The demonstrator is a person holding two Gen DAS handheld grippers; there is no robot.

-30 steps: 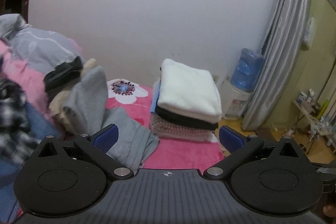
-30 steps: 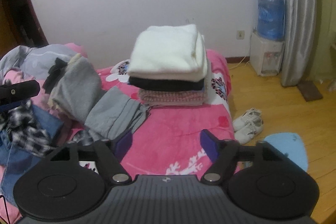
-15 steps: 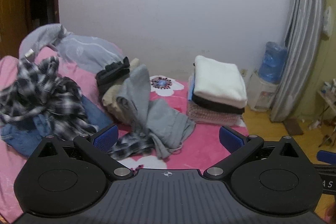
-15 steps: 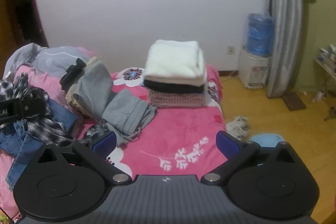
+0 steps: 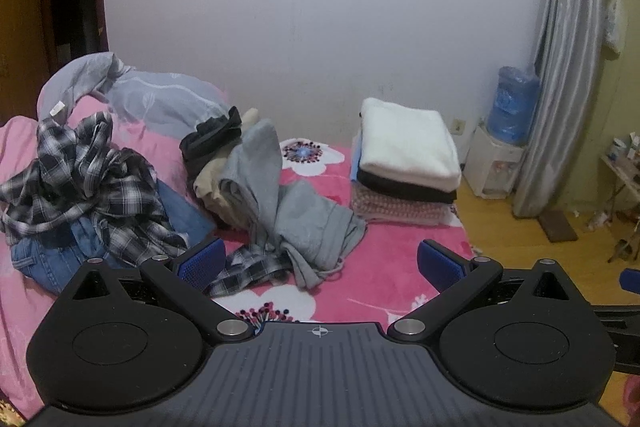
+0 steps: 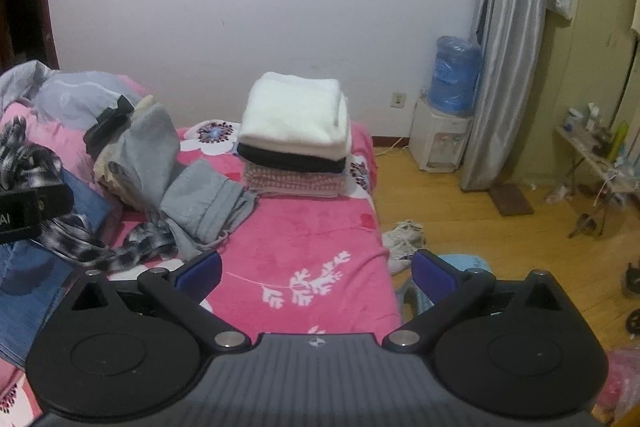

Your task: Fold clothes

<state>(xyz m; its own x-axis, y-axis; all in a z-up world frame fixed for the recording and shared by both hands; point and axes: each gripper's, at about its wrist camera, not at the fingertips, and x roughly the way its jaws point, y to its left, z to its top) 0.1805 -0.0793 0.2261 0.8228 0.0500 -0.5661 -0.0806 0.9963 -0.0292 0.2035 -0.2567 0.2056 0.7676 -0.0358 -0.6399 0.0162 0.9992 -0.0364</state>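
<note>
Left wrist view is showing the left gripper and right gripper hovering empty, jaws apart, while the folded stack is sitting at the bed's corner, leaving room beside the unfolded heap.

Landmark: folded stack on the bed, near the bed's far right corner, against the wall.

Left of the stack I see a crumpled sweatshirt, draped partly over a heap of clothes. Farther left of the stack lies the plaid shirt, on top of jeans. Behind these, left of the stack, a bundled quilt.

Right of the stack, on the floor: water dispenser with curtain beside it. Shoes lie on the floor, right of and nearer than the stack, just beside the bed edge.
</note>
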